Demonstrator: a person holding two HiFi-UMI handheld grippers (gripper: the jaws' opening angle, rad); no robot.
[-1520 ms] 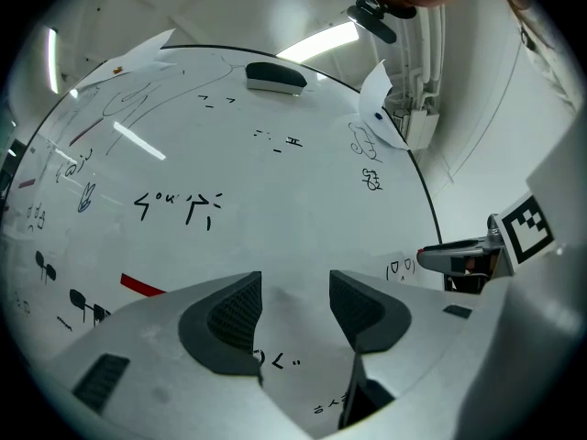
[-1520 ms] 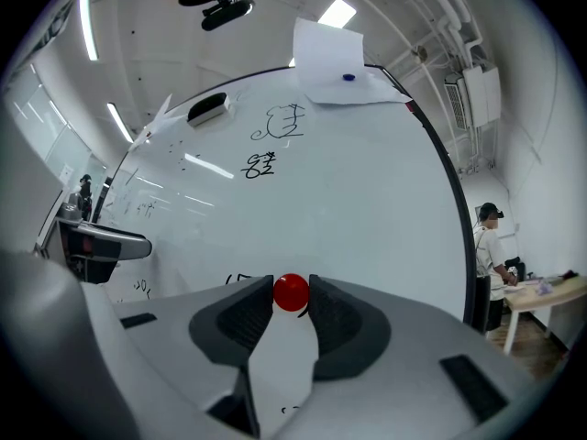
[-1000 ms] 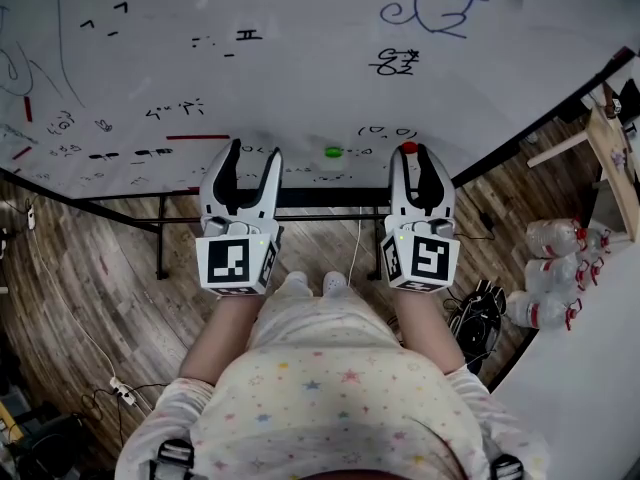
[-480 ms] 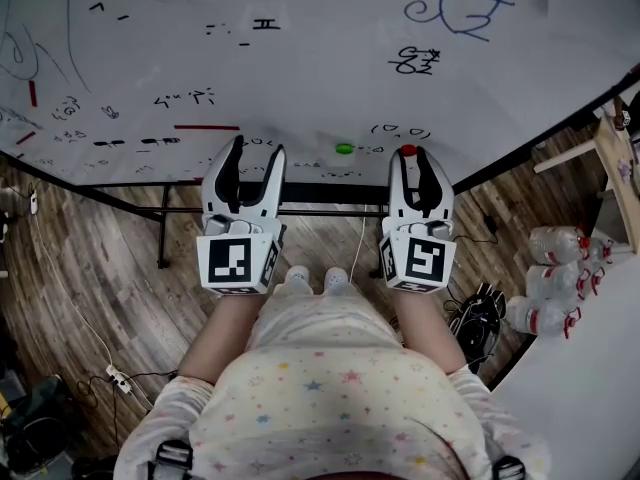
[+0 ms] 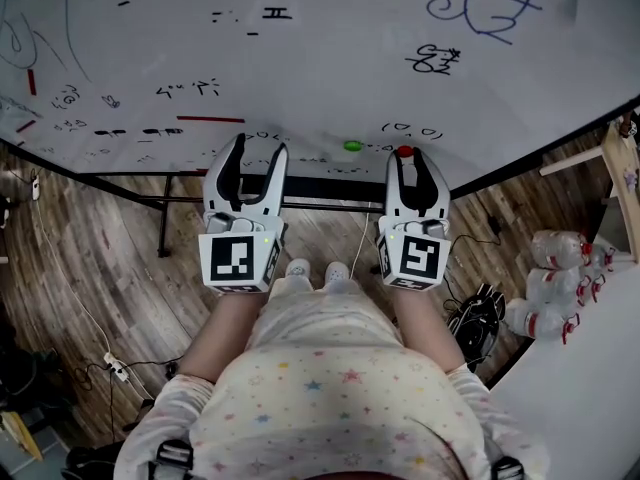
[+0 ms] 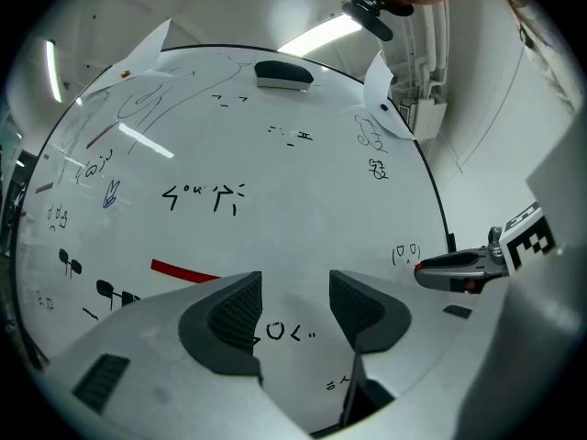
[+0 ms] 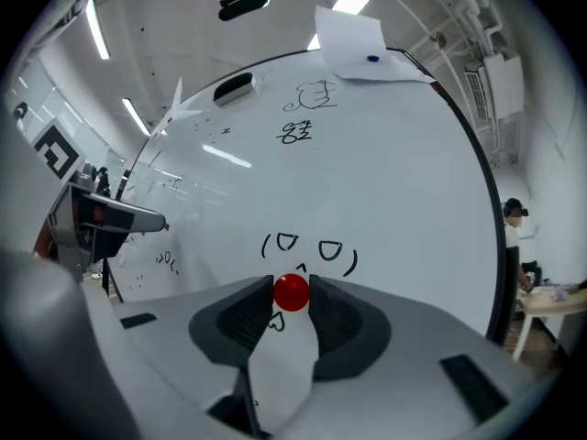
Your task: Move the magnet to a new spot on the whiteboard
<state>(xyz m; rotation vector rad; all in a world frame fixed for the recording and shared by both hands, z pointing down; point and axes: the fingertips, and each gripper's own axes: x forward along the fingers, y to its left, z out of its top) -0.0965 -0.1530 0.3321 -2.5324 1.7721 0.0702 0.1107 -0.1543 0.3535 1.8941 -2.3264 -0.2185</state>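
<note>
At the whiteboard, I have the right gripper clamped on the red magnet; left gripper wide, empty; green magnet beside.

A: Head view?
B: From the person's head, steeply down over both arms: whiteboard at top, floor below.
A: Gripper views?
B: Each rides its gripper and faces the whiteboard along the jaws, close up, wide-angle.
A: Overlap?
B: All three show the face doodle. Head and right gripper views share the magnet. Left gripper view catches the right gripper at its right edge; right gripper view, the left gripper at its left.
</note>
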